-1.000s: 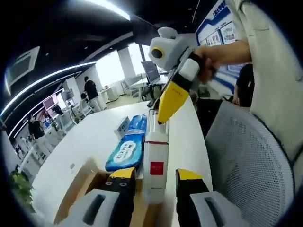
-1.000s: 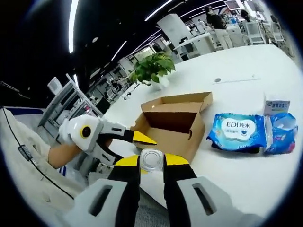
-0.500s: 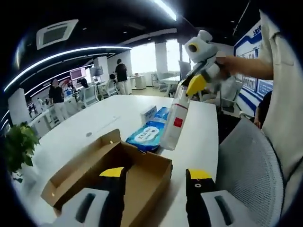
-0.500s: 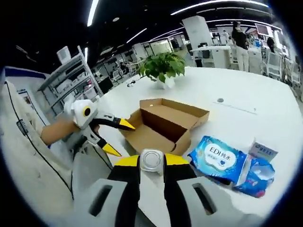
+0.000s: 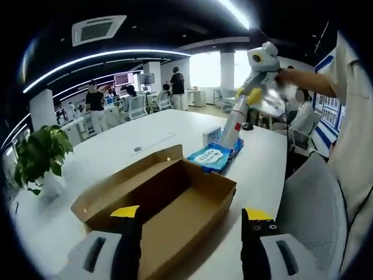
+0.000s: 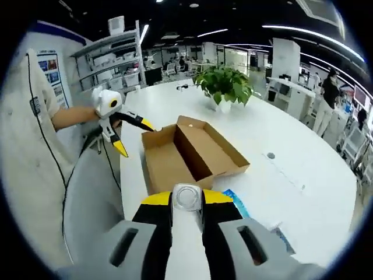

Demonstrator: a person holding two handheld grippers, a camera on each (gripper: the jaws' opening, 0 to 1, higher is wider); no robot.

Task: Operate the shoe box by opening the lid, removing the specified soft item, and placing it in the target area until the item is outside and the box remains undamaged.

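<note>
On the white surface (image 5: 116, 157) the open shoe box (image 5: 169, 201) is lying; the right gripper (image 6: 186, 201) is clamping a bottle (image 5: 232, 125) upright, while the left gripper (image 5: 192, 219) is spreading its jaws.

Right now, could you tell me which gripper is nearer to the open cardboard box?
Left. The left gripper hangs open right at the cardboard box near its edge, while the right gripper holds the white bottle up beyond the box's far end.
</note>
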